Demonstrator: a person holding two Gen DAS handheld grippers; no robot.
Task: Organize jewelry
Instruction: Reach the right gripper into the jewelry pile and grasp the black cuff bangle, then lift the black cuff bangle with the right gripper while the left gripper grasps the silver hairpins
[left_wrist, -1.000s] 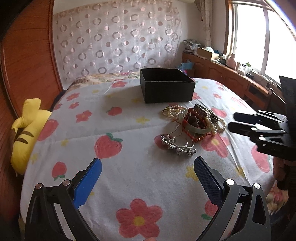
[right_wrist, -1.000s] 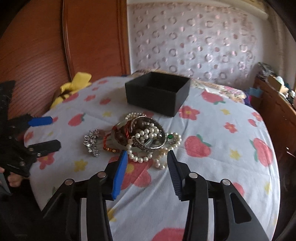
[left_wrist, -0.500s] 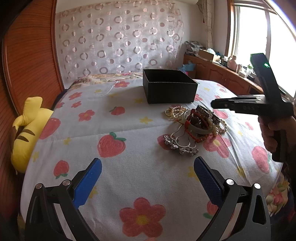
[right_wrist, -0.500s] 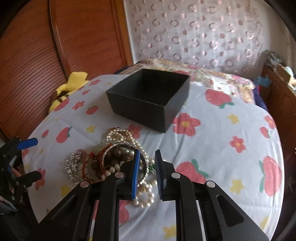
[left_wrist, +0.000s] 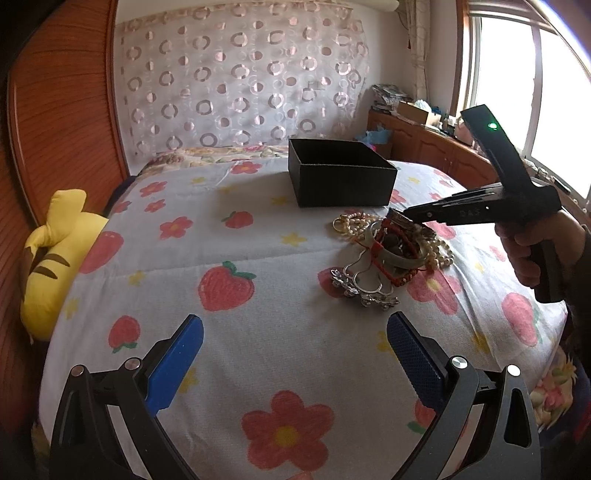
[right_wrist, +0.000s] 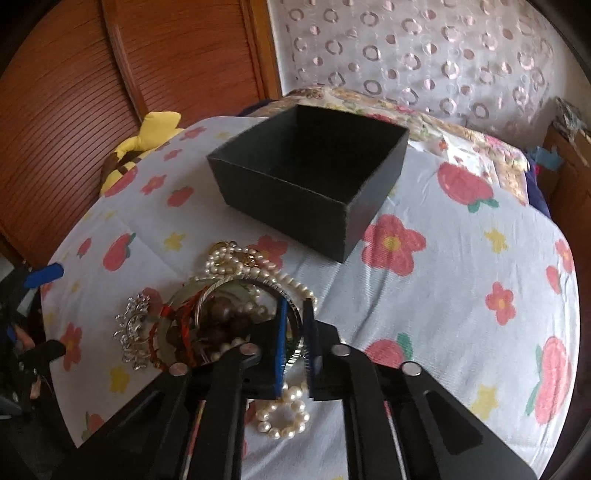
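The black box (right_wrist: 314, 177) sits empty on the bed (right_wrist: 461, 277). The right gripper (right_wrist: 295, 332) is pinched on a metal bangle (right_wrist: 295, 354) in the jewelry pile (left_wrist: 391, 251). The left gripper (left_wrist: 295, 350) hangs wide apart, holding nothing.

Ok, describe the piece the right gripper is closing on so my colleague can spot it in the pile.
On the flower-print bedspread, just in front of the open black box, lies a heap of jewelry. The right gripper pinches the rim of a silver metal bangle on top of it. Unlike the pearl strands and brown wooden beads around it, it is one rigid, shiny hoop.
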